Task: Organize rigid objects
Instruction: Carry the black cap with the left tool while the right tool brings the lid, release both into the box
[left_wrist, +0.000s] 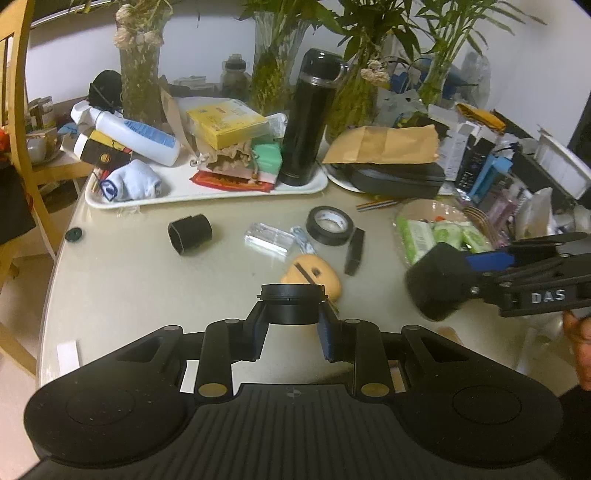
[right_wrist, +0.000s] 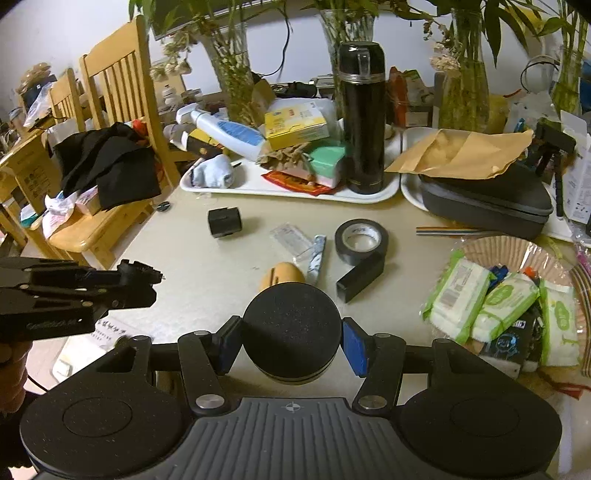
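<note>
Black ring-shaped part (left_wrist: 290, 303) pinched between the fingers of the left gripper (left_wrist: 291, 325), held above the table (left_wrist: 129, 280). Black foam-covered round piece (right_wrist: 291, 328) clamped between the blue-padded fingers of the right gripper (right_wrist: 291, 345), likewise off the surface (same piece visible from the left wrist camera as a dark blob (left_wrist: 439, 280) at the right edge).

Just beyond both grippers, a tan rounded object (left_wrist: 317, 275) with a dark slot, lying on the table. Beside it to the right, a small black rectangular block (right_wrist: 360, 275), touching or nearly touching the roll of black tape (right_wrist: 362, 236); hard to tell which. Left of the tape, a clear plastic packet (left_wrist: 267, 238) and a small blue-and-white wrapper (right_wrist: 317, 256). Further left, well apart, a short black tube (left_wrist: 190, 232) lying on its side.

To the right, packs of green-and-white wipes (right_wrist: 498, 302) in a shallow bowl.

Further back, a white tray (left_wrist: 207, 194) carrying a black thermos (left_wrist: 308, 118) standing upright, a yellow box (left_wrist: 225, 120), a white bottle (left_wrist: 135, 133) lying down, and a rolled pale sock (left_wrist: 135, 182). Right of the tray, a dark zip case (right_wrist: 484, 199) with a brown envelope (right_wrist: 465, 151) on top. Behind everything, glass vases of green stems (left_wrist: 140, 59) against the wall.
</note>
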